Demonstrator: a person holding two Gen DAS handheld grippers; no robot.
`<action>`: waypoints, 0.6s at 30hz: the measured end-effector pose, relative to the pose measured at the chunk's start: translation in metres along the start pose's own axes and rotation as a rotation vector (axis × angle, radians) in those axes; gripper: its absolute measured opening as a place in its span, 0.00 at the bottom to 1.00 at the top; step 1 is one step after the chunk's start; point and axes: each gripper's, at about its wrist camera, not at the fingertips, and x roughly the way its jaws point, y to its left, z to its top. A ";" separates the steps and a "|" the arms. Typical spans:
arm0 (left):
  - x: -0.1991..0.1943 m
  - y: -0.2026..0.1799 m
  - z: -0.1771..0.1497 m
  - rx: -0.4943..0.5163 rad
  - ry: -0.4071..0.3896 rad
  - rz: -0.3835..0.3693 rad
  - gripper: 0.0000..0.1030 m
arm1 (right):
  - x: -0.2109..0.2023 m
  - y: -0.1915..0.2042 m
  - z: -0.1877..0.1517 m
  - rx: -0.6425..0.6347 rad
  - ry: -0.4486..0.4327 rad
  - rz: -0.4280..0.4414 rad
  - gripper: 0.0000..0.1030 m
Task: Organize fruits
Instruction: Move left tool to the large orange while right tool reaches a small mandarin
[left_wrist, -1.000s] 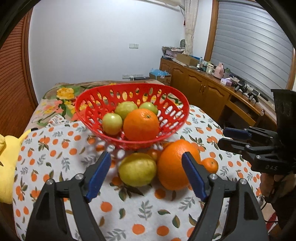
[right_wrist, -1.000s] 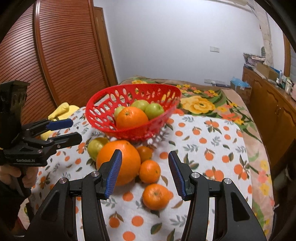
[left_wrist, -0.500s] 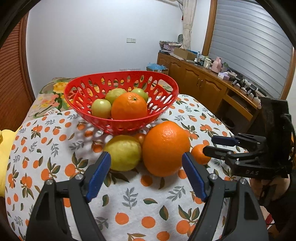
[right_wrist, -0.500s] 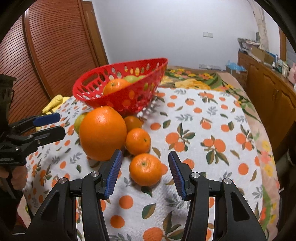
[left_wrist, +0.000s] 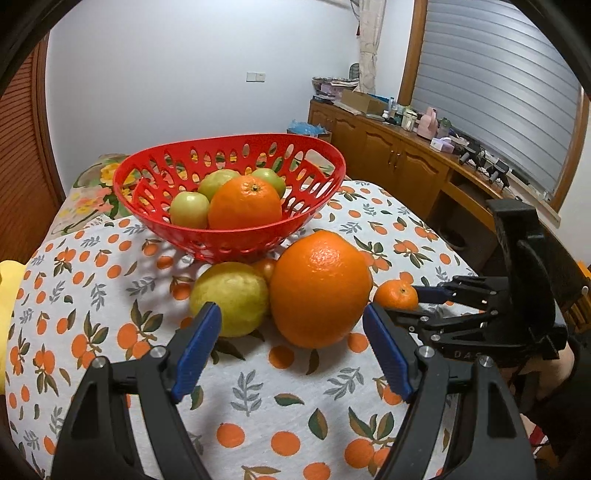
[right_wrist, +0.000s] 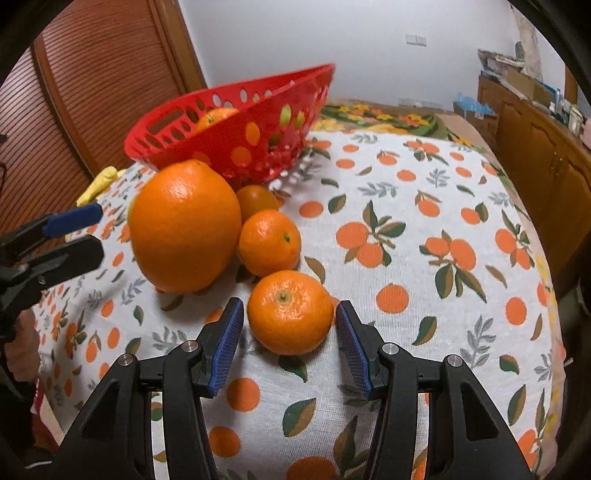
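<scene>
My right gripper (right_wrist: 290, 328) sits low over the desk (right_wrist: 424, 332) with a small mandarin (right_wrist: 290, 312) between its blue pads (right_wrist: 225, 347); jaws are closing but I see a thin gap on each side, so no grip; the mandarin rests on the orange-print cloth. Just behind it a second mandarin (right_wrist: 269, 242) touches the big orange (right_wrist: 184, 225); a darker small fruit (right_wrist: 256, 197) is tucked behind those two, right at the foot of the red basket (right_wrist: 236, 122).

My left gripper (left_wrist: 291, 332) is open and holds nothing; its pads (left_wrist: 194, 352) frame the big orange (left_wrist: 319, 288) and a yellow-green lemon-like fruit (left_wrist: 231, 299), both just beyond the tips, touching each other on the desk. In the left view the red basket (left_wrist: 147, 177) stands behind them, holding one orange (left_wrist: 245, 203) and three greenish fruits (left_wrist: 189, 209); the right gripper (left_wrist: 421, 299) shows at the right edge of that view, around the small mandarin (left_wrist: 396, 294).

A yellow object (right_wrist: 98, 184) lies at the desk's far left edge; wooden cabinets (left_wrist: 388, 162) line the wall to the right.
</scene>
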 end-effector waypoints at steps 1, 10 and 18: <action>0.001 -0.002 0.001 0.005 0.003 -0.003 0.77 | -0.001 0.000 -0.001 0.000 -0.001 0.002 0.44; 0.011 -0.019 0.014 0.068 0.015 -0.015 0.77 | -0.026 0.002 -0.015 0.006 -0.057 -0.002 0.43; 0.021 -0.028 0.023 0.116 0.038 -0.007 0.74 | -0.039 0.005 -0.029 -0.002 -0.096 -0.023 0.43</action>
